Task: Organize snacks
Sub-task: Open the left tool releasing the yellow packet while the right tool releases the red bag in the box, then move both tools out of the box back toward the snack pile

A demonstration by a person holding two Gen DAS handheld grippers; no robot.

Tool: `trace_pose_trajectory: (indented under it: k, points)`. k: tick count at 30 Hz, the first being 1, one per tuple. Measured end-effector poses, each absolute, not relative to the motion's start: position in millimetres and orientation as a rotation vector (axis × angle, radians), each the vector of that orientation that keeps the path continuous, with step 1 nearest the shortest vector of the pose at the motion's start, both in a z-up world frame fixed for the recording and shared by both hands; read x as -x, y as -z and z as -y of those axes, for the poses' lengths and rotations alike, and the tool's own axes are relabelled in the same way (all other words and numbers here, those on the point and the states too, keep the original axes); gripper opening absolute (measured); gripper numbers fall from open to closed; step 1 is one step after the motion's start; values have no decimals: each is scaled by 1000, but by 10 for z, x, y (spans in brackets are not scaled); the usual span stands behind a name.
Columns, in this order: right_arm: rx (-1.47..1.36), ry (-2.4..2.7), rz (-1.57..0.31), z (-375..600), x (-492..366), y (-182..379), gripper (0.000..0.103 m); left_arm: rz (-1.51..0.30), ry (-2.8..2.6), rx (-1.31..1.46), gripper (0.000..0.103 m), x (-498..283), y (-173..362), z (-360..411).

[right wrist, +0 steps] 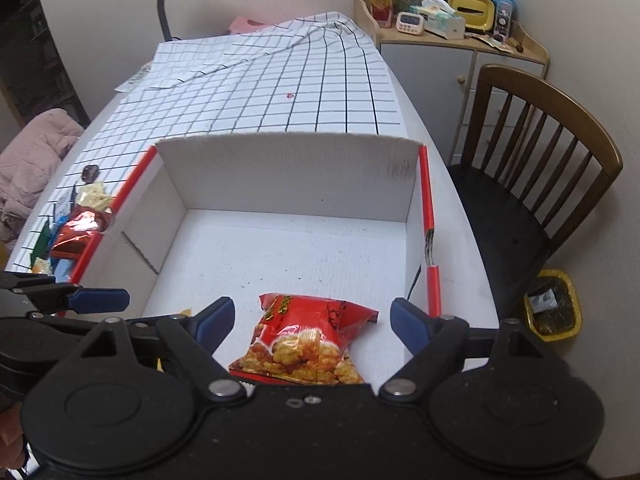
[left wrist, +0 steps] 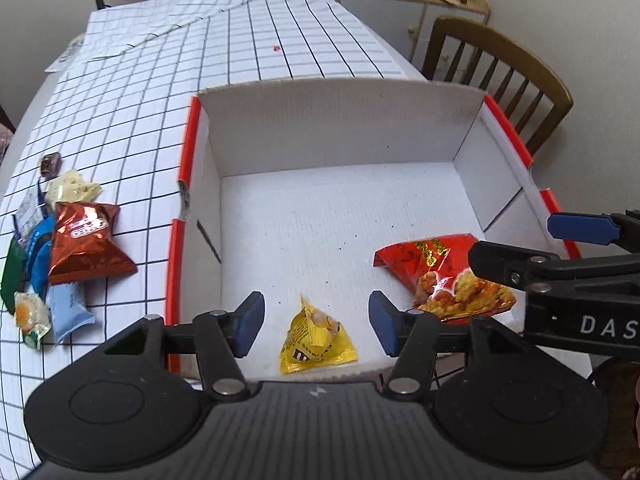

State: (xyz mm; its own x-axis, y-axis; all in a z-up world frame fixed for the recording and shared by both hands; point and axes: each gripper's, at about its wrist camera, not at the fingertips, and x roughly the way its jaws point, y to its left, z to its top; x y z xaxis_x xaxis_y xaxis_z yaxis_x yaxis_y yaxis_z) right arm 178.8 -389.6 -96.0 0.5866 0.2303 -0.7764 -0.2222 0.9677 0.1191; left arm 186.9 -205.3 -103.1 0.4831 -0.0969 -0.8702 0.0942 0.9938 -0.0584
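A: Left wrist view. What lies between the fingers of the left claw (left wrist: 316, 326)?

B: A yellow M&M's packet (left wrist: 316, 342), resting on the floor of the white cardboard box (left wrist: 344, 120) near its front edge. The claw stands partly open; neither blue pad touches the packet, and nothing is gripped.

A: And the right claw (right wrist: 312, 320)?

B: Right wrist view. Its jaws stand wide apart on either side of a red snack bag (right wrist: 310, 340) printed with fried pieces. The bag lies free on the box floor, to the right of the yellow packet; the pads are clear of it.

A: Where are the remaining snacks?

B: In a heap on the checked tablecloth (left wrist: 160, 100) of the desk, just outside the box's left, red-edged wall: a copper-red packet (left wrist: 86, 242) on top, a pale blue wrapper (left wrist: 68, 312) and a cream one (left wrist: 70, 188) among them. A small dark candy (left wrist: 50, 164) sits just beyond the heap.

A: Surroundings?

B: A wooden chair (right wrist: 548, 168) beside the desk, on the right.
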Motion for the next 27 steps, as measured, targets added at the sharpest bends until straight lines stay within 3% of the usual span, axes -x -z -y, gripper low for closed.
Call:
trace_pose_trajectory:
  k: [21, 24, 27]
  points:
    - [24, -431, -749, 3784, -1273, 387, 93, -928, 38, 110, 57, -1260, 454, 1721]
    - [15, -448, -732, 3726, -1204, 333, 93, -902, 37, 125, 67, -1171, 378, 1623]
    - [8, -457, -713, 3646, -1138, 297, 93, -878, 39, 143, 69, -1092, 317, 1495]
